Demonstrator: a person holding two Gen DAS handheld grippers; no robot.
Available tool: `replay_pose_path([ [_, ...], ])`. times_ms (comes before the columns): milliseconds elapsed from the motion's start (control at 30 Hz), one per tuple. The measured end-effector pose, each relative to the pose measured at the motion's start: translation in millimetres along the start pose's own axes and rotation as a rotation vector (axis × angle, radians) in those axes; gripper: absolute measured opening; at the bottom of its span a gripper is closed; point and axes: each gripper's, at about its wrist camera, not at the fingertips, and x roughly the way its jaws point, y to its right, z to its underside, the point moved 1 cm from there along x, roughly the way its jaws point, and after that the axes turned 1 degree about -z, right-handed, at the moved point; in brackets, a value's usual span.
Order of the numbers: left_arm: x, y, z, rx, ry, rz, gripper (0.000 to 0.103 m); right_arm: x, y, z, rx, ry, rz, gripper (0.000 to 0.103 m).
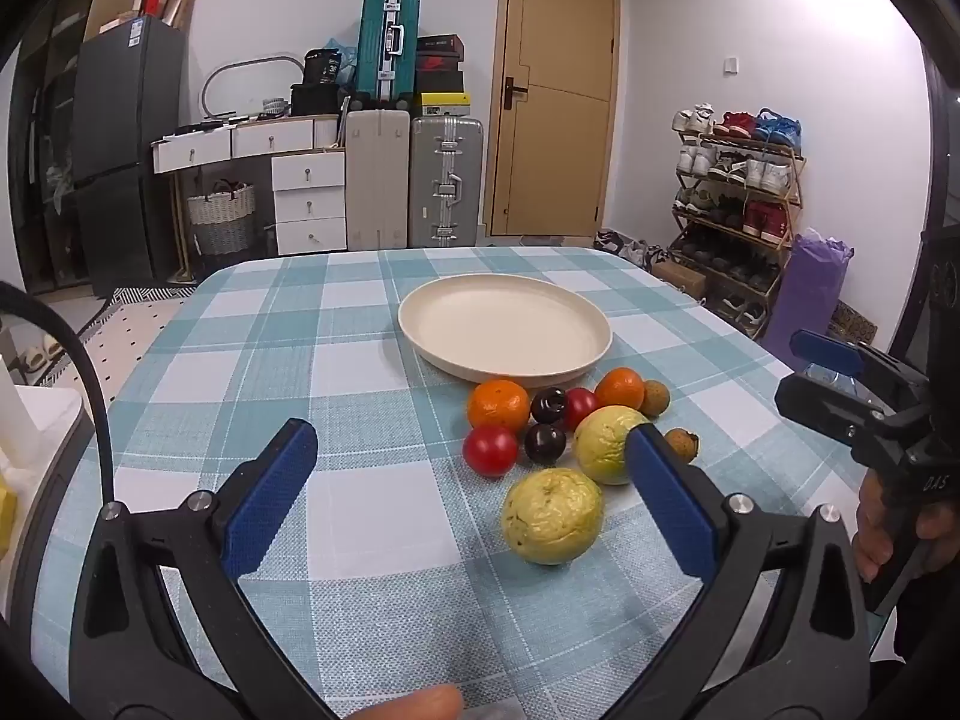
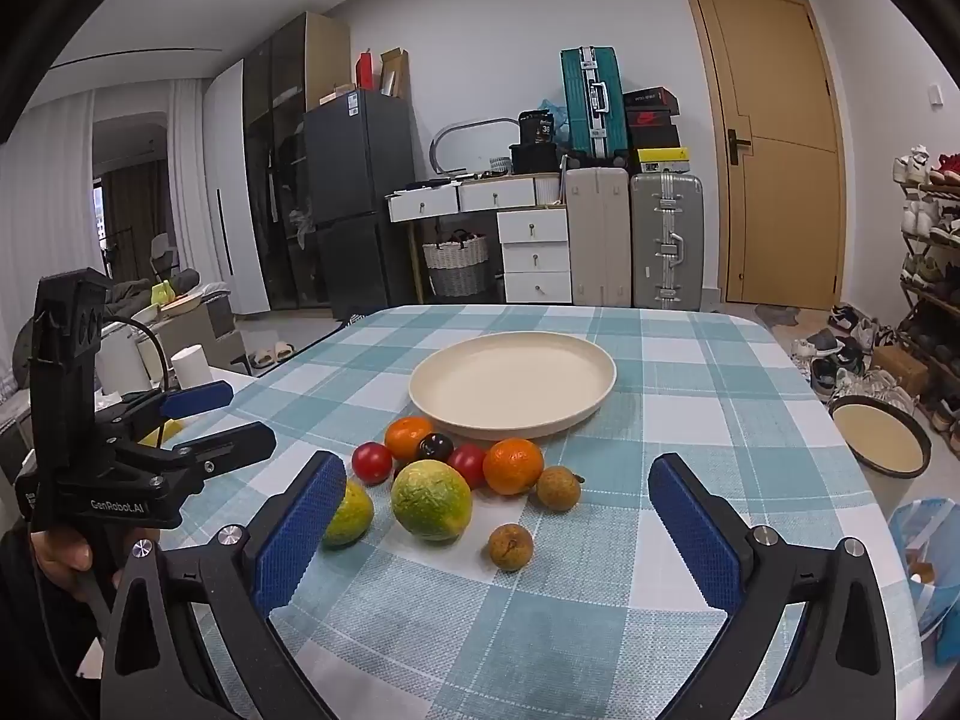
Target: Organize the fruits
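Fruits clustered on the checked tablecloth [image 1: 270, 372], just in front of the empty cream plate [image 1: 504, 324]: two oranges [image 1: 498, 405], two red tomatoes [image 1: 490, 450], two dark plums [image 1: 545, 443], two yellow-green guavas [image 1: 552, 516] and two small brown longans [image 2: 510, 546]. Left gripper [image 1: 468, 492] and right gripper [image 2: 501, 516], jaws spread wide, hover near the cluster, holding nothing.
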Motion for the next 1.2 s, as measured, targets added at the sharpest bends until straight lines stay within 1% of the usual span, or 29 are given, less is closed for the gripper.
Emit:
replay_pose_path([
  [133,-3.9,-1.2,0.5,0.004,0.008,-0.005,0.102,0.0,0.2,-0.2,-0.004,0.008,0.002,0.103],
  [200,-1.4,-1.1,-0.1,0.009,-0.005,-0.01,0.102,-1.3,2.1,2.0,-0.005,0.011,0.006,0.103],
  [433,-7.4,1.6,1.0,0.012,0.002,-0.009,0.102,2.2,1.1,0.5,-0.006,0.003,0.004,0.103],
  [1200,-4.5,5.2,2.1,0.019,-0.01,-0.009,0.102,0.5,-2.1,0.2,-0.01,-0.001,0.007,0.103],
])
